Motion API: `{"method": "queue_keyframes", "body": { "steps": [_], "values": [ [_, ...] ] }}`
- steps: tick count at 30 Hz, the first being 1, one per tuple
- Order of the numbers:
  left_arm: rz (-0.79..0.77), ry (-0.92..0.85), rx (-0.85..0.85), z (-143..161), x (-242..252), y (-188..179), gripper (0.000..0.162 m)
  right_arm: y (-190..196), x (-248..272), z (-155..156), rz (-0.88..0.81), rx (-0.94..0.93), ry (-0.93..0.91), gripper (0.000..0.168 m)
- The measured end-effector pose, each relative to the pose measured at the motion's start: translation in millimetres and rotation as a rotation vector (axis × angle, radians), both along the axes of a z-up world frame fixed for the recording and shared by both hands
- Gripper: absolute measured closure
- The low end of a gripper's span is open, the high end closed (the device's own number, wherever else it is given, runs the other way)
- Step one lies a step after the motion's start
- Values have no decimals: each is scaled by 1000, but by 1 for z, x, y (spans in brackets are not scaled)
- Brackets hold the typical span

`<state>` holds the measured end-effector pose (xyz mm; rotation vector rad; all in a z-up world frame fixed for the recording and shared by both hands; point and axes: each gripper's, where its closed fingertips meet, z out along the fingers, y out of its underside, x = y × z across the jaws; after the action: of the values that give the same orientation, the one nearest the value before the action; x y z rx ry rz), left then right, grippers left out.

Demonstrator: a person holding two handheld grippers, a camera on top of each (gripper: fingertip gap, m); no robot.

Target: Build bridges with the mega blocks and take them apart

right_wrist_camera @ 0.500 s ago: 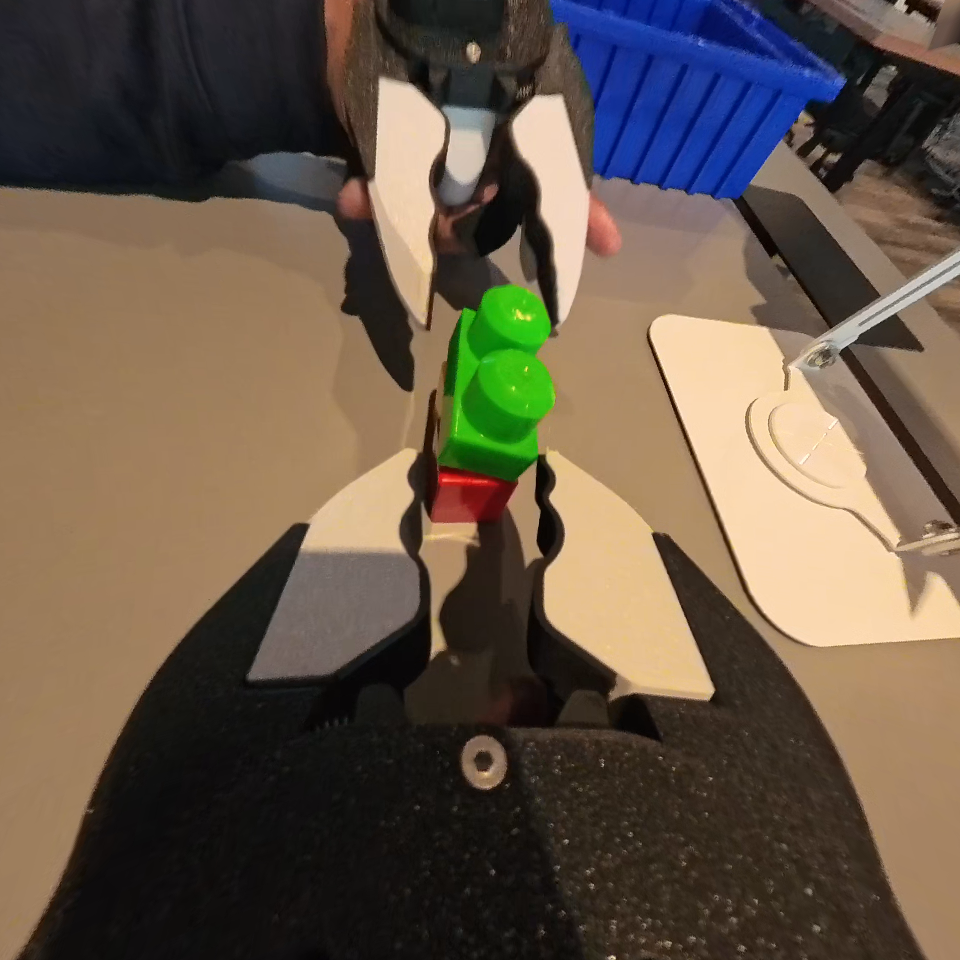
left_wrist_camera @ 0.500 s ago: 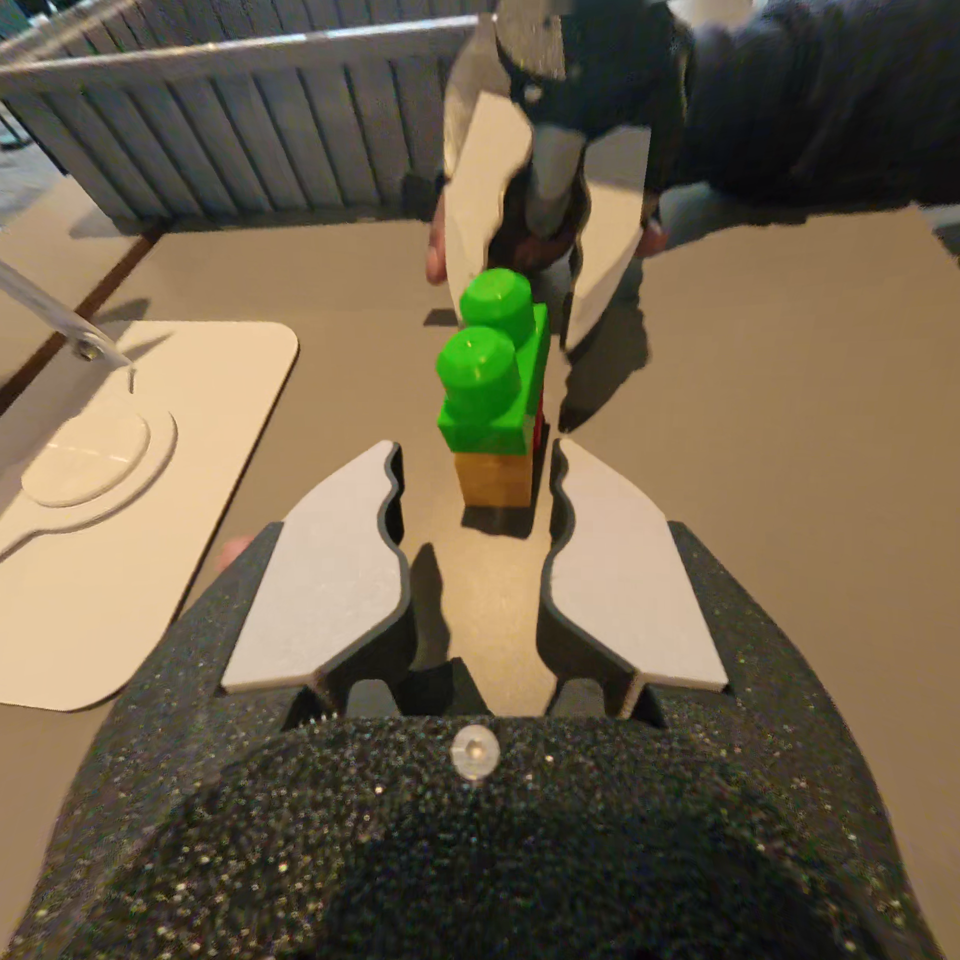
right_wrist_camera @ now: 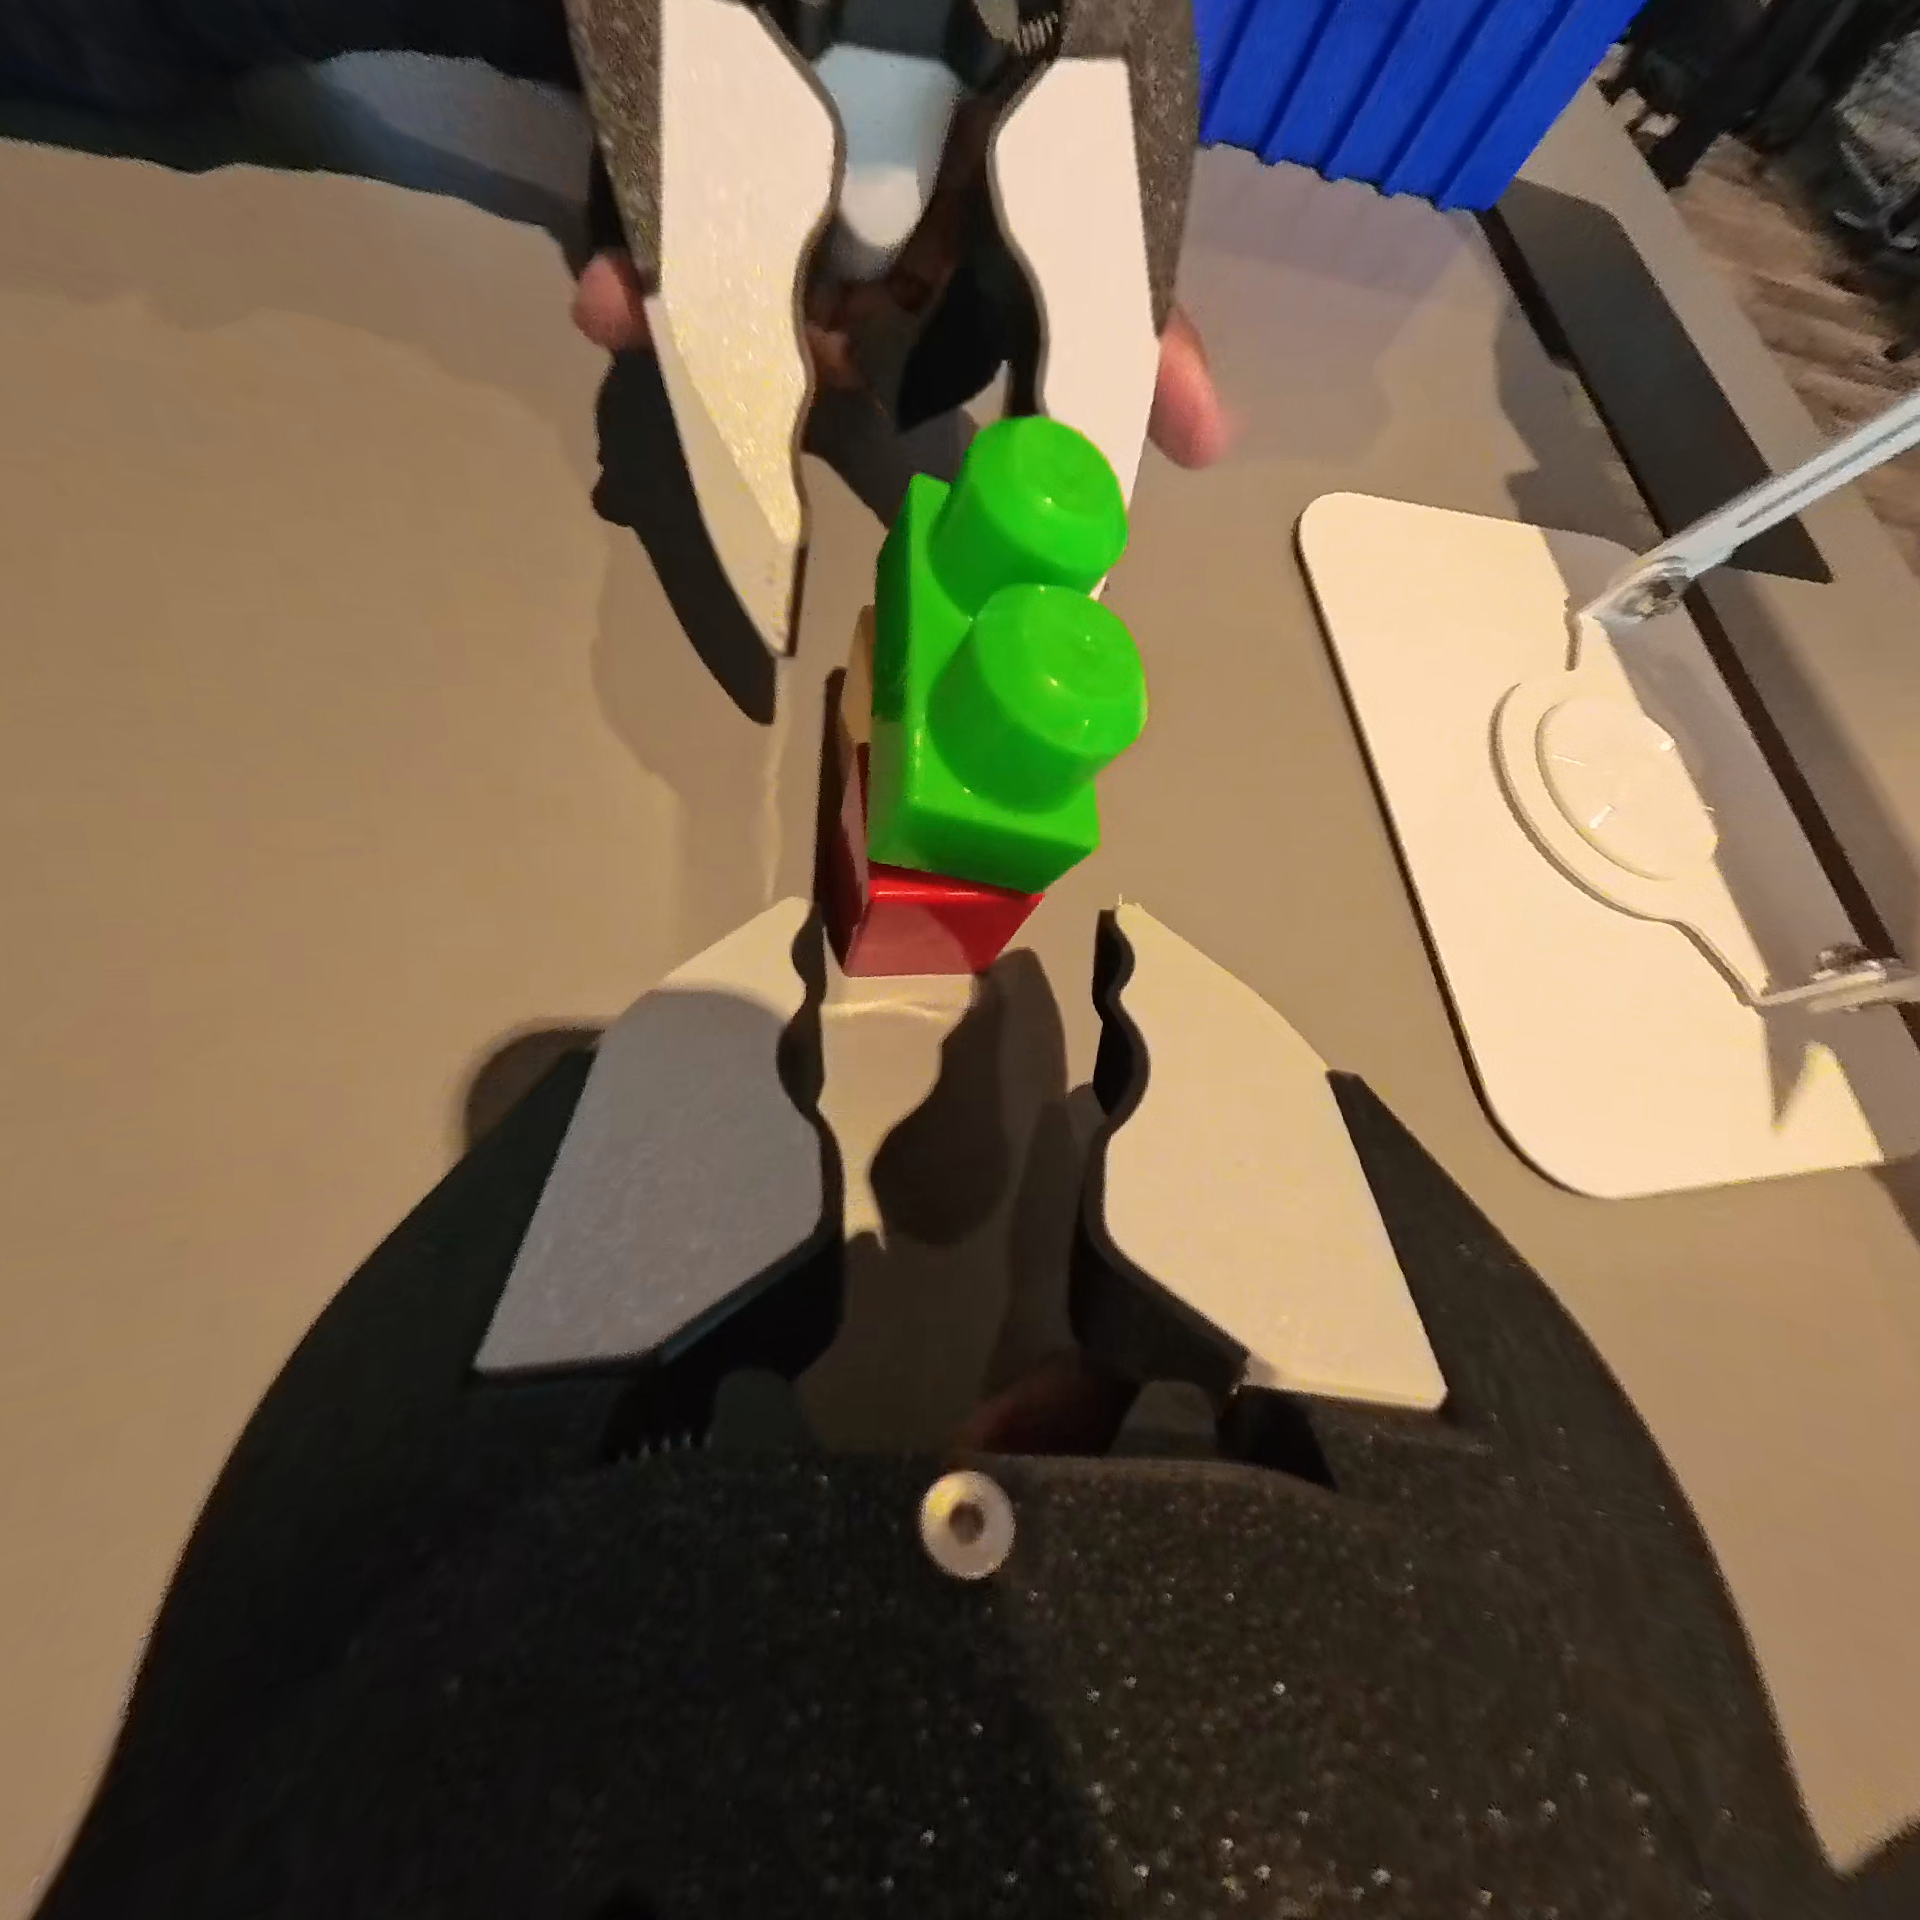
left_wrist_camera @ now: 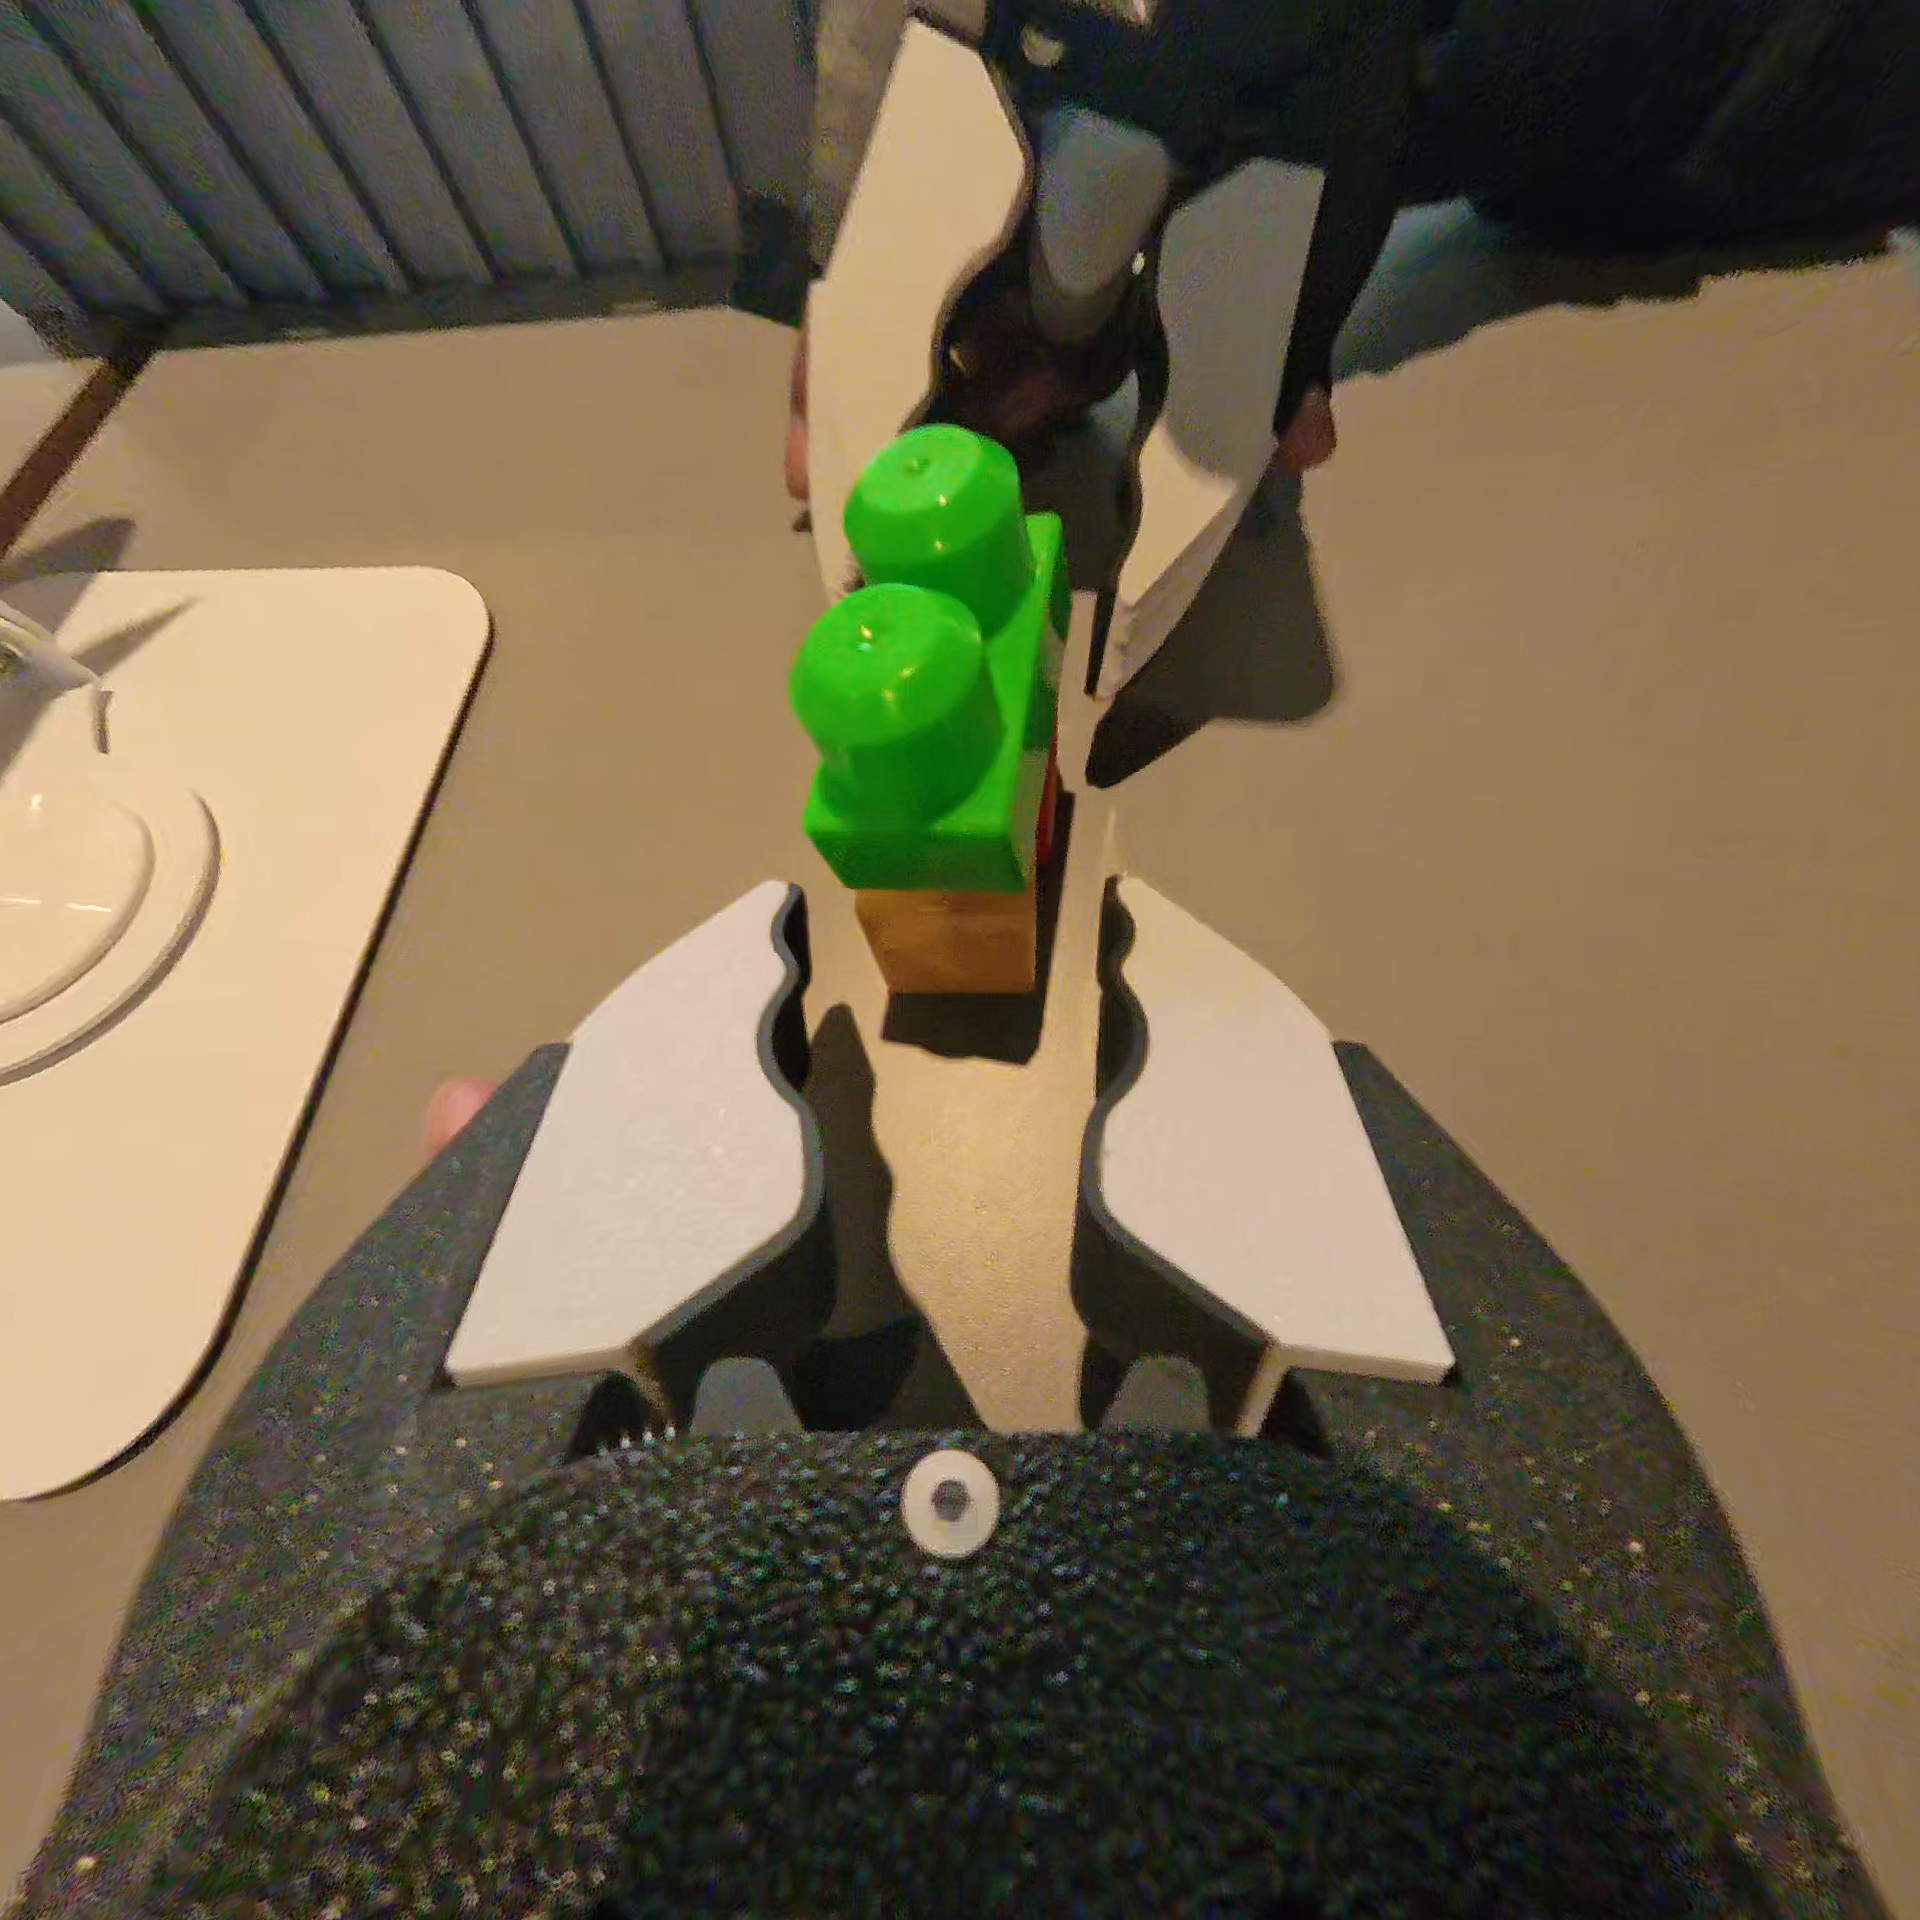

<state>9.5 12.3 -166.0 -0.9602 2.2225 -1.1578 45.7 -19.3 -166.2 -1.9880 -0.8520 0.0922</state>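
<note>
We hold the left gripper (left_wrist_camera: 951, 894) and right gripper (right_wrist_camera: 951, 920) spread, facing across the green block (left_wrist_camera: 935, 717); only the right wrist view shows the blue bin (right_wrist_camera: 1403, 94).

Each wrist camera looks down along its fingers, close in, facing the other across the table (left_wrist_camera: 1558, 935); both share the bridge (left_wrist_camera: 935, 727) (right_wrist_camera: 987, 727) at 12 o'clock, seen from opposite ends

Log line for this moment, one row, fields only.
bridge: green block spans yellow block and red block | left tongs: open, at yellow end | right tongs: open, at red end | nothing gripped
</note>
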Motion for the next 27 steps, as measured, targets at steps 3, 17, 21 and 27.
{"method": "queue_keyframes", "body": {
  "steps": [3,17,21,27],
  "values": [
    [-11,28,41,-7,0,-2,112,-1,-3,-1,72,-33,27,121],
    [-16,60,117,-17,2,-4,126,7,-4,-13,-25,-37,-103,128],
    [-19,55,122,-17,2,-5,126,5,-5,-13,-50,-45,-96,128],
    [-39,47,130,-17,2,-4,126,5,-4,-13,-94,-74,-68,128]
  ]
}}
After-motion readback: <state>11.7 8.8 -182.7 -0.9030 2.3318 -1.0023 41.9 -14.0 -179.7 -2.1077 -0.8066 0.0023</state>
